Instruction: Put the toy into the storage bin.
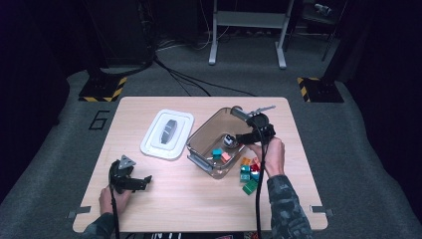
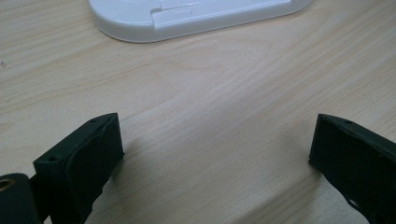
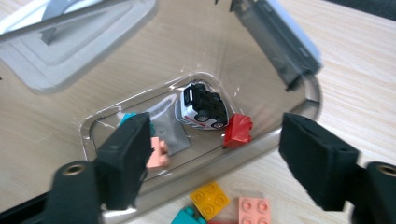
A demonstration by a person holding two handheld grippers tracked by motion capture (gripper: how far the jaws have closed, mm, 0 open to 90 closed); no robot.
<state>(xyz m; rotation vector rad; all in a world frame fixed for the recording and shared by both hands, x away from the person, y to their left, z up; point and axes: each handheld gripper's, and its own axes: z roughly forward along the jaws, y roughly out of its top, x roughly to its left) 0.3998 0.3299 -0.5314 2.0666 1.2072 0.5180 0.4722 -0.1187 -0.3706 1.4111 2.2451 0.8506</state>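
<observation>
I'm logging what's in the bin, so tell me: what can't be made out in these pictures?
- Pink brick and teal brick in the bin, right gripper view: partly hidden behind the right gripper's jaw.
- Lid, left gripper view: cut off by the top edge.
- Loose bricks beside the bin, high view: too small to count.
- Toy car: lies overturned, top hidden.

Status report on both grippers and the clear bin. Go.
Left gripper open, idle on the wooden table. Right gripper open above the clear plastic bin; toy car and red brick inside. White lid lies aside.
</observation>
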